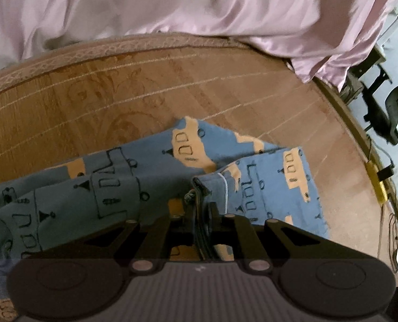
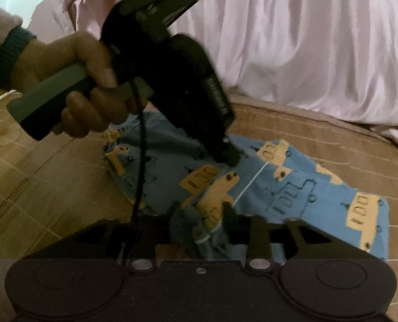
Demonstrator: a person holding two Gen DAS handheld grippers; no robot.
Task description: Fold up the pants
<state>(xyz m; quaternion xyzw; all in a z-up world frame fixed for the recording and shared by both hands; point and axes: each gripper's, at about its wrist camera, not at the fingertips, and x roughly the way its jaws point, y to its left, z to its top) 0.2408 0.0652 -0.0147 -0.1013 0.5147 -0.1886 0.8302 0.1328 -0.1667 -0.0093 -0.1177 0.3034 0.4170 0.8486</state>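
Pants lying on the mat of a bed, blue with tan bus prints, already doubled over: in the left wrist view one layer overlaps another, the upper edge showing a stitched hem; in the right wrist view the bundle sits compact in the middle of the mat, its right end squared off. Left gripper with jaws together, clamped on a dark bunched edge of the pants, its tips pressed down into the cloth as seen from the right wrist view; right gripper with jaws apart, a rolled edge of the pants lying between them but not pinched. Judged stage: at least one fold laid down, the cloth still lumpy and uneven; a further fold and smoothing probably remain. A hand in a ribbed cuff grips the left handle. Surface: woven brown mat with pale stitched lines and a patterned border; a pink satin sheet heaped along its far side; beyond the bed edge, a pale floor with dark equipment, too small to identify.
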